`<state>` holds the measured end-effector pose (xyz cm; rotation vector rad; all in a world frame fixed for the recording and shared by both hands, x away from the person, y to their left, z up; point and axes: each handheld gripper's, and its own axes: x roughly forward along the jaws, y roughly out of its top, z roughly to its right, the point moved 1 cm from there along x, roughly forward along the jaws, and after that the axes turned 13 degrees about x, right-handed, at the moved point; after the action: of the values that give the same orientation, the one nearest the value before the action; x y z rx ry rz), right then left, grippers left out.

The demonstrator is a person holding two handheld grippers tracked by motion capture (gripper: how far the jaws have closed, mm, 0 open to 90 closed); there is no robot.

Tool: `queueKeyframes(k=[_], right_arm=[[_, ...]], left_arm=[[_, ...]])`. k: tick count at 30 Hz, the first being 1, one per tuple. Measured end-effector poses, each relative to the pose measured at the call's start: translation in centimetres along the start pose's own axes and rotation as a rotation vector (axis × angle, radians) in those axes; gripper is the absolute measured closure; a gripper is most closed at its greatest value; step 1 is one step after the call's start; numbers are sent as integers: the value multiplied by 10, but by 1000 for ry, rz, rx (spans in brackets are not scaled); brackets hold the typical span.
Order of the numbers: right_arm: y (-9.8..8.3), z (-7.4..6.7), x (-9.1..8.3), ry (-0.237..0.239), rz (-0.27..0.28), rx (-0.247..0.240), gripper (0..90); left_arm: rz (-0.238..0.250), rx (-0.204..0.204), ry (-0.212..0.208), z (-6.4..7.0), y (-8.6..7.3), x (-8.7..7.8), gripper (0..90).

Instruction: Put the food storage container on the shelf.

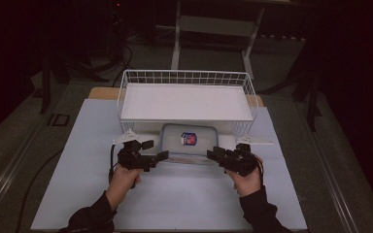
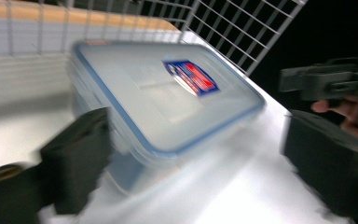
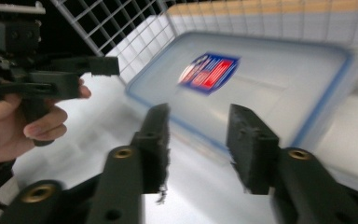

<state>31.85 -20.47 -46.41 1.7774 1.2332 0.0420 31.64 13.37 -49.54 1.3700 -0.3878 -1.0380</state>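
**Plastic lidded box between two grippers**

High view: translucent plastic box [image 1: 187,141], blue-rimmed lid, red-blue label, lies on the white bench [image 1: 175,194] at the 6 o'clock side of a white wire basket [image 1: 187,99]. Left gripper [image 1: 156,150] at its 8 o'clock, right gripper [image 1: 213,154] at its 4 o'clock.

Left gripper view: jaws spread wide, one jaw against the box's near corner; blurred.

Right gripper view: jaws parted, released, just short of the box edge.

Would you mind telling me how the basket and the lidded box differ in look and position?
The basket is open white wire mesh; the box is solid translucent plastic with a blue-rimmed lid and a red-and-blue label. The basket is larger and sits farther back; the box lies under its front edge, nearer the grippers. Both are rectangular.
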Motion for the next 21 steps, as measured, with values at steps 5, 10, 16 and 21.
queueKeyframes(k=[5,10,16,21], right_arm=[[-15,-5,17,-10,-75,-16,822],[-30,-4,38,-33,-124,-21,896],[-34,-7,61,-63,-151,-37,899],[-30,-11,70,-71,-151,-58,898]], left_arm=[[-6,13,-19,11,-6,-11,0],[-10,43,-16,23,-20,-18,0],[-10,72,-3,29,-30,-18,0],[-13,86,0,31,-31,-17,0]])
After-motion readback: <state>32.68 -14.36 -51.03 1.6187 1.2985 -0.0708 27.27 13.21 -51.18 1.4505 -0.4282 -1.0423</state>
